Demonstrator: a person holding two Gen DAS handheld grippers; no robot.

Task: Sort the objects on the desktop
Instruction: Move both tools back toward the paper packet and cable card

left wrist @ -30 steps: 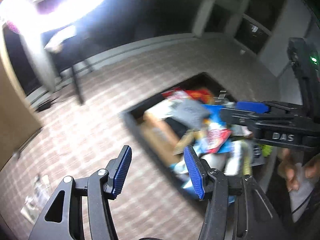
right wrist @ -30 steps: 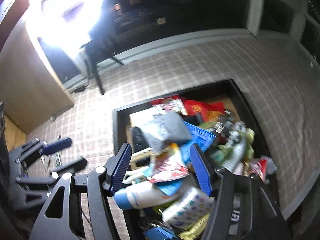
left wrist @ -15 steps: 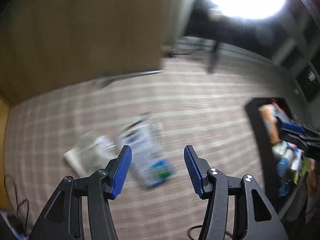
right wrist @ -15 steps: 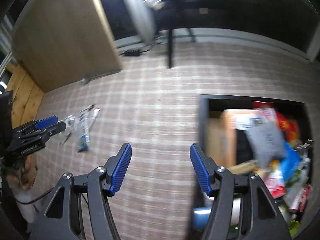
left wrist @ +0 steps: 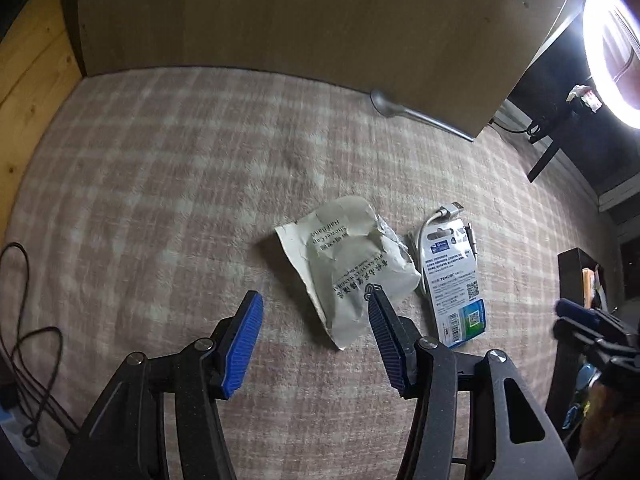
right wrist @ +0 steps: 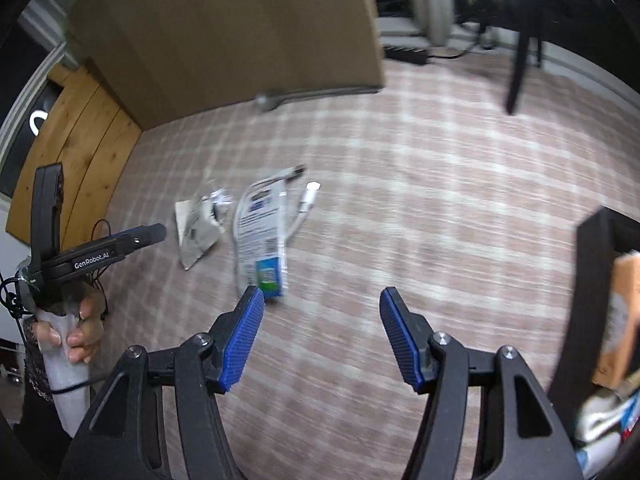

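Observation:
A crumpled white shower-cap packet (left wrist: 348, 264) lies on the plaid cloth, just ahead of my open, empty left gripper (left wrist: 314, 320). Beside it on the right lies a white-and-blue packaged card (left wrist: 454, 280) with a white USB cable (left wrist: 438, 218). In the right wrist view the packet (right wrist: 198, 228), the card (right wrist: 262, 240) and the cable (right wrist: 304, 200) lie ahead and left of my open, empty right gripper (right wrist: 322, 320). The left gripper (right wrist: 100, 254) shows there at the left edge. The right gripper (left wrist: 588, 320) shows at the right of the left wrist view.
A black bin (right wrist: 592, 280) full of mixed items stands at the right edge, also seen in the left wrist view (left wrist: 572, 276). A metal spoon (left wrist: 416, 114) lies by a brown board (left wrist: 280, 16) at the back. A black cable (left wrist: 28, 320) loops at the left.
Both grippers have swung left, away from the black bin, over to the packet, card and cable on the cloth. Both stay open and empty.

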